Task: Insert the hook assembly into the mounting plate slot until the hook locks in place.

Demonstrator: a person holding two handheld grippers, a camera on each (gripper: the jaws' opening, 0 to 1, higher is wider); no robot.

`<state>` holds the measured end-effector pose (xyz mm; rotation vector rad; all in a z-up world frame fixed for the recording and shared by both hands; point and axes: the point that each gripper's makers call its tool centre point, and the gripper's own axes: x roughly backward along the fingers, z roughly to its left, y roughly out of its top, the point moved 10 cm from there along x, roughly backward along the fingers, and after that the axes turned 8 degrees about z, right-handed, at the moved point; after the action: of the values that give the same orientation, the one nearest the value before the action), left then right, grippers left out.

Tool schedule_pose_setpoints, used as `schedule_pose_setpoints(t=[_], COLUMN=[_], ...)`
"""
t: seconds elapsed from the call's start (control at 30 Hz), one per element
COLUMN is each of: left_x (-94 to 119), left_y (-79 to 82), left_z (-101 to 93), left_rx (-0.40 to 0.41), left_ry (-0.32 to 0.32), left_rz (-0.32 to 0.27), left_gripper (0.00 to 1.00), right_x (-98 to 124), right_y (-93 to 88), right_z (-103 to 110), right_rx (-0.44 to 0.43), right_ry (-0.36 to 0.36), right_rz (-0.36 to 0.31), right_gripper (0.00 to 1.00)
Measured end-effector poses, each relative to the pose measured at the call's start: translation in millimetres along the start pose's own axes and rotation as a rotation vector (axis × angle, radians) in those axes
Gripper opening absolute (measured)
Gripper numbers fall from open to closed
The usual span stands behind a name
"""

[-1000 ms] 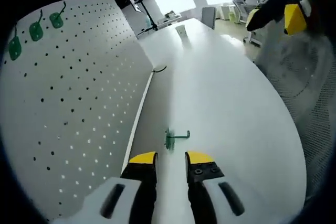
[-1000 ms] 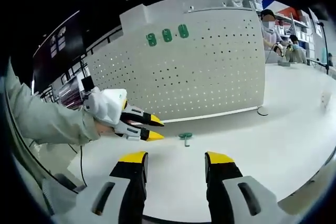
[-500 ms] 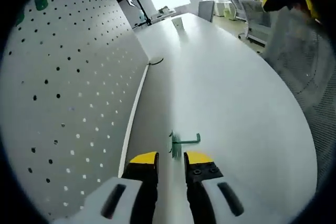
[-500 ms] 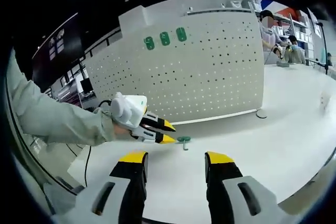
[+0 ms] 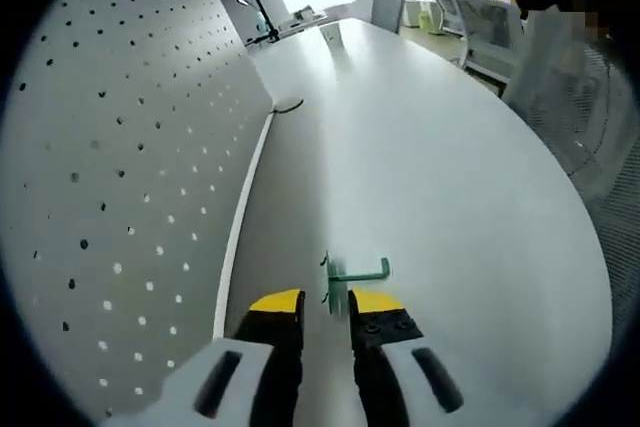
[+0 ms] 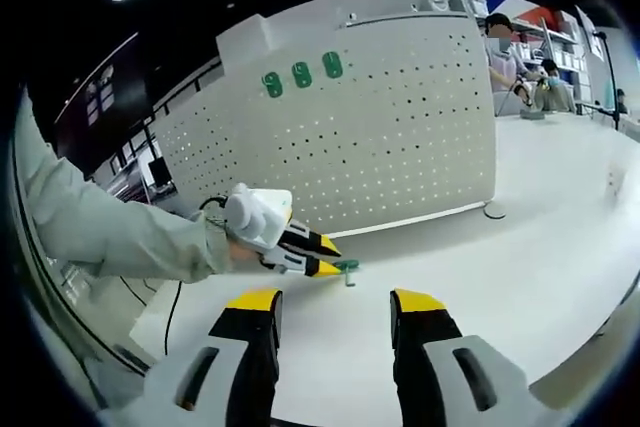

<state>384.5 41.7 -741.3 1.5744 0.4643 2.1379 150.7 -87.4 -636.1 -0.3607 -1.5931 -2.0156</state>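
Right gripper view first, biggest items down. Long white tabletop [image 6: 520, 277] carries a tall white perforated pegboard panel [image 6: 400, 147], standing upright along the far edge; I take this for the mounting plate w/ its slots. Three green hook plates [image 6: 301, 75] already sit high on its upper left. People are seated at a far bench [image 6: 520, 57], well apart, no concern.

Change since 1 s ago: my left gripper [image 6: 322, 256] has moved in from well short of the small green metal hook assembly [image 6: 346, 267] to right at it. In left gripper view the hook assembly [image 5: 345, 275] lay clearly ahead of the tips then; now its flat base sits just between and just ahead of the yellow tips of the left gripper [image 5: 326, 302], prong pointing to view right. Jaws are narrowly parted; I can't confirm contact or grip, so pick not yet made by my reading. Meaning for task: approach done, closing and lift come next, insertion not begun.

Right gripper [image 6: 334, 299] hangs above the table nearer me, jaws wide apart, empty.

Obstructions: none between hook and panel. A dark cable end [image 5: 288, 105] lies by the panel base farther along, clear of the path. Hook lies flat on the table, so tips must go low; slip risk, in my judgement.
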Motion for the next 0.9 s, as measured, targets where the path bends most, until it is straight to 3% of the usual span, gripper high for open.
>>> schedule_pose_setpoints(t=[0.33, 0.53, 0.9], left_x=[-9, -13, -6], left_y=[0.6, 1.2, 4.9], left_z=[1.6, 2.7, 2.8], left_rx=[-0.001, 0.008, 0.061], left_ry=[-0.014, -0.017, -0.014], left_rz=[0.006, 0.006, -0.023], left_gripper=[0.12, 0.05, 0.04], right_x=[0, 1, 5], right_y=[-1.5, 0.8, 0.6], right_z=[-3, -3, -2], right_rx=[-0.025, -0.036, -0.039], right_ry=[-0.007, -0.007, -0.015], right_rz=[-0.003, -0.010, -0.019], right_gripper=[0.41, 0.41, 0.41])
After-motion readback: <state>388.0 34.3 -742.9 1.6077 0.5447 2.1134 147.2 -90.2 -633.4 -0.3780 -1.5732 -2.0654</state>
